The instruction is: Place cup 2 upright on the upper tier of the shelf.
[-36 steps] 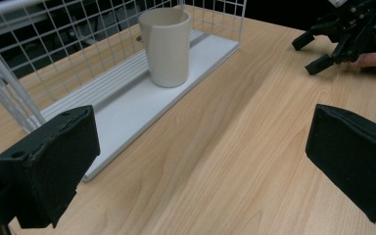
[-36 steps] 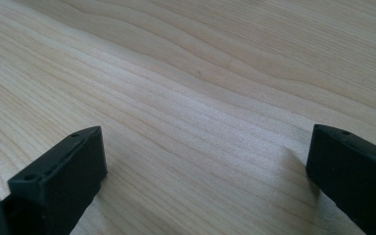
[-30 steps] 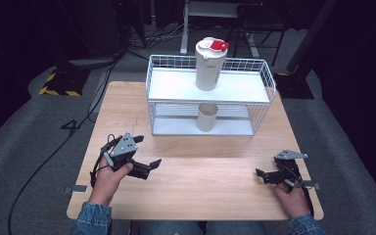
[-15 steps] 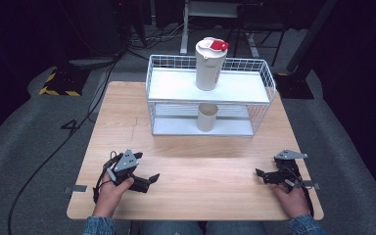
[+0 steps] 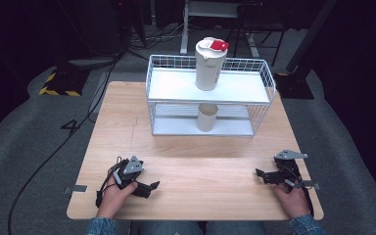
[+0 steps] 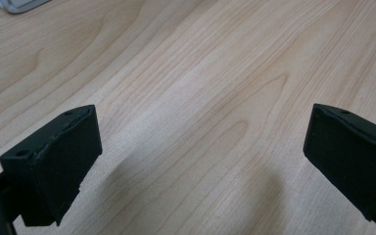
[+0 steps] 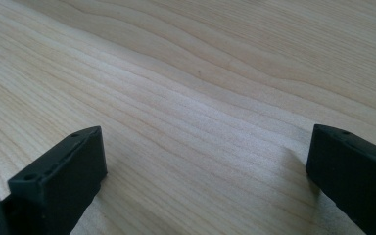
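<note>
A white wire rack [image 5: 262,81] stands at the far middle of the wooden table [image 5: 196,161]. On its top shelf stands a tall white canister with a red-and-white lid [image 5: 210,63]. A smaller cream cup [image 5: 207,116] stands on the lower shelf beneath it. My left gripper [image 5: 151,188] rests on the table near the front left, open, nothing between its fingers [image 6: 54,161]. My right gripper [image 5: 261,175] rests near the front right, also open and empty, its fingers [image 7: 61,181] low over bare wood.
Cables run over the dark grey floor at the left and behind the table. A yellow-and-black striped object [image 5: 58,83] lies on the floor at the far left. Bare wood stretches between the two grippers and the rack.
My left gripper has drawn back toward the front edge of the table and settled lower. The right gripper has stayed where it was.
</note>
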